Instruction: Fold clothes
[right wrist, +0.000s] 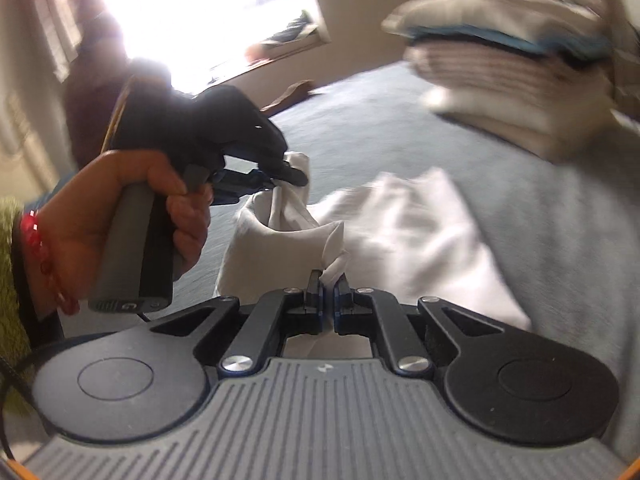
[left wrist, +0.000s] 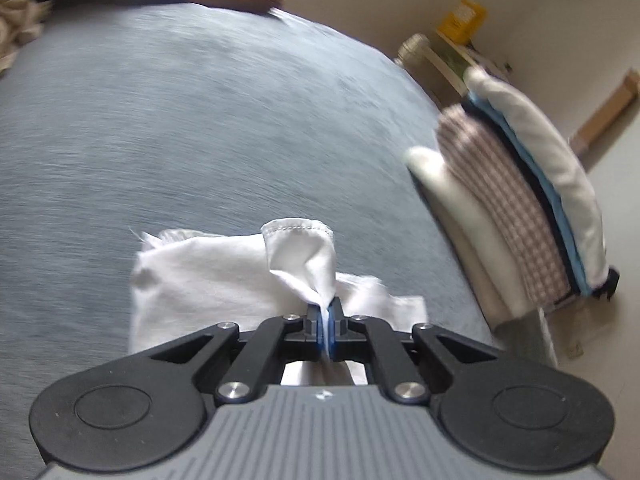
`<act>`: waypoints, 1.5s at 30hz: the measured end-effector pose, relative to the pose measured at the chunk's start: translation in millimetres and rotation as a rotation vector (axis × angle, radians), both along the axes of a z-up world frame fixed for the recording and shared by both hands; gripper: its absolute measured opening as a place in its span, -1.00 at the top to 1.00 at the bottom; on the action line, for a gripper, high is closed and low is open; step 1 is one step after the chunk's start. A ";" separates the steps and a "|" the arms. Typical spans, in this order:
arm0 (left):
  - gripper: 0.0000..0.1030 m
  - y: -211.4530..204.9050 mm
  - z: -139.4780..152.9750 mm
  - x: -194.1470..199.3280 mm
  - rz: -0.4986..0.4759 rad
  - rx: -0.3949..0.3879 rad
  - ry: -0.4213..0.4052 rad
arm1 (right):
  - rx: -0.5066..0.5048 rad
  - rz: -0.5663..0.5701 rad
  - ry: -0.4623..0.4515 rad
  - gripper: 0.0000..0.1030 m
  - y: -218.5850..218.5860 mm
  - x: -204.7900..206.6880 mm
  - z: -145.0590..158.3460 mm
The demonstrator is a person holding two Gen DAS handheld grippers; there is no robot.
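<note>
A white garment [left wrist: 208, 276] lies partly bunched on the blue-grey bed [left wrist: 200, 120]. My left gripper [left wrist: 327, 320] is shut on a hemmed edge of it, and the cloth stands up from the pads in a fold. In the right wrist view my right gripper [right wrist: 329, 284] is shut on another corner of the white garment [right wrist: 408, 236]. The left gripper [right wrist: 294, 176], held by a hand [right wrist: 120, 196], pinches the cloth just beyond it, to the left. The cloth sags in a loop between the two grips.
A stack of folded clothes [left wrist: 520, 200], white, checked and blue, sits at the bed's right edge; it also shows as the stack [right wrist: 516, 68] at upper right. A bright window [right wrist: 208, 12] is behind. A crumpled pale cloth [left wrist: 20, 28] lies at the far left.
</note>
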State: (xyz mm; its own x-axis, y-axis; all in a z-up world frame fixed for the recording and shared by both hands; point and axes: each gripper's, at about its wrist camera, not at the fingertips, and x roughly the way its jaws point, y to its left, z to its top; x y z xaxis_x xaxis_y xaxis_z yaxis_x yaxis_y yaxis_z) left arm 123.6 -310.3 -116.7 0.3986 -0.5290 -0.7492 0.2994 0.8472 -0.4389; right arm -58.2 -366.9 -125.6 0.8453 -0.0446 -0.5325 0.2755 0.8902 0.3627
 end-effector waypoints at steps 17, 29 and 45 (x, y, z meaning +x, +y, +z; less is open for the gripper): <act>-0.48 -30.9 35.5 -76.9 -0.267 0.140 -0.269 | 0.384 -0.205 0.053 0.94 -67.5 -35.3 -62.1; -0.54 80.2 4.8 -171.1 -0.265 0.253 -0.128 | 0.646 -0.270 0.003 0.94 -84.8 -49.1 -84.2; -0.05 77.1 -33.9 -209.2 -0.165 0.364 -0.199 | 0.573 -0.386 -0.069 0.94 -88.2 -62.5 -68.5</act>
